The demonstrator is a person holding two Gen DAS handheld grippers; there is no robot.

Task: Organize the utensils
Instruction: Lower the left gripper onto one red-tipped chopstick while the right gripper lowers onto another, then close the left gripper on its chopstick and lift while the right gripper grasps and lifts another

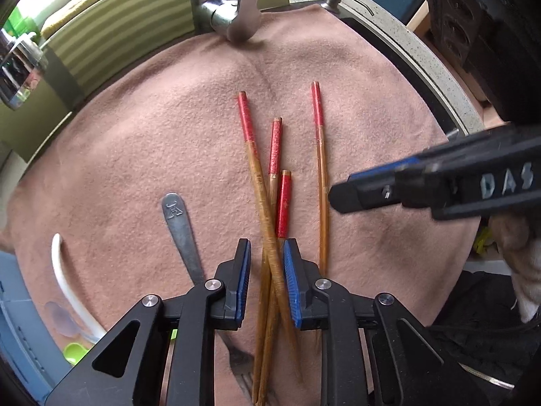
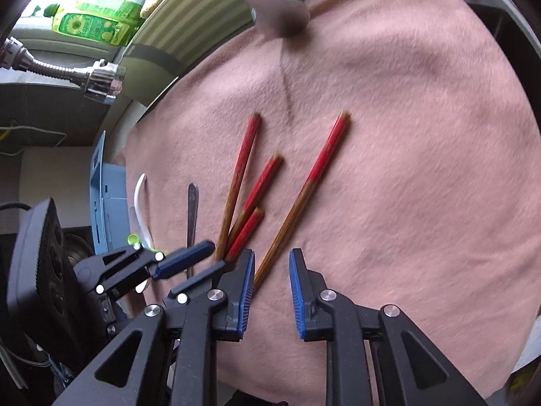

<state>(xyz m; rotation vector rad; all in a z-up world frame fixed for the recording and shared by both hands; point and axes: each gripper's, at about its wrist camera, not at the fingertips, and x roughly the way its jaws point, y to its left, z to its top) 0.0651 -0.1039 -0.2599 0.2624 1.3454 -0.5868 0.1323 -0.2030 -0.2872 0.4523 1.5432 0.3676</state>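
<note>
The left gripper [image 1: 267,253], jaws apart, straddles three crossed chopsticks [image 1: 270,237] running lengthwise ahead, while the parted right gripper [image 2: 271,264] faces the lone chopstick [image 2: 306,189].

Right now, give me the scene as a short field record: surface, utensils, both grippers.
surface: pink cloth
crossed chopsticks: three, red-ended, overlapping
single chopstick: one, lying apart, to the right of the three
metal handle, left of the chopsticks
white utensil, near the cloth's left edge
left gripper: open, fingers on either side of the crossed chopsticks
right gripper: open, holding nothing, near the single chopstick
tap: at the far edge
</note>
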